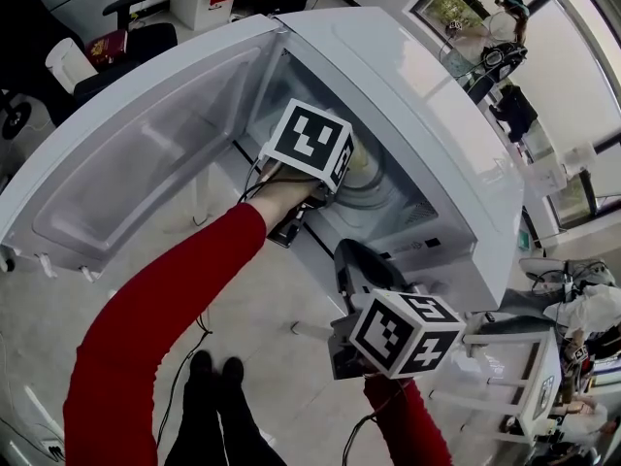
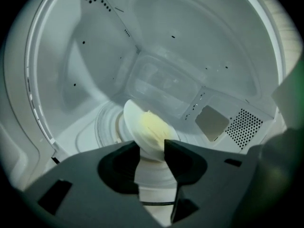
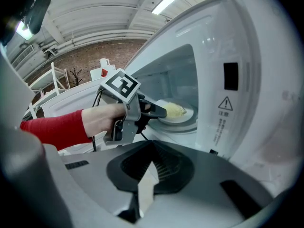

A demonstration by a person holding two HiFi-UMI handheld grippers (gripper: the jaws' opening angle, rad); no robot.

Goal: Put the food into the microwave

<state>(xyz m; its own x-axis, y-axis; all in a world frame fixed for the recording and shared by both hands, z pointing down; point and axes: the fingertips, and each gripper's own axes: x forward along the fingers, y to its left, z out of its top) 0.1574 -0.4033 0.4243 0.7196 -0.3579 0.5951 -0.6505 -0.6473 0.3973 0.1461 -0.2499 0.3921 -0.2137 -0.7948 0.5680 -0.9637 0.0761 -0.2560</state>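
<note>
Plainly pale-yellow food (image 2: 152, 126); (white plate (image 2: 130, 120)).

The microwave (image 1: 427, 105) stood with its door (image 1: 126, 163) swung out to the left. Inside, the food (image 2: 153, 125) lay on a plate (image 2: 133, 118), and the plate sat on the turntable (image 2: 105, 127). The left tongs (image 2: 152, 148) reached into the cavity, with the plate's near rim between their jaws. The right tongs (image 3: 154, 161) hung outside, in front of the microwave and right of its opening.
</note>
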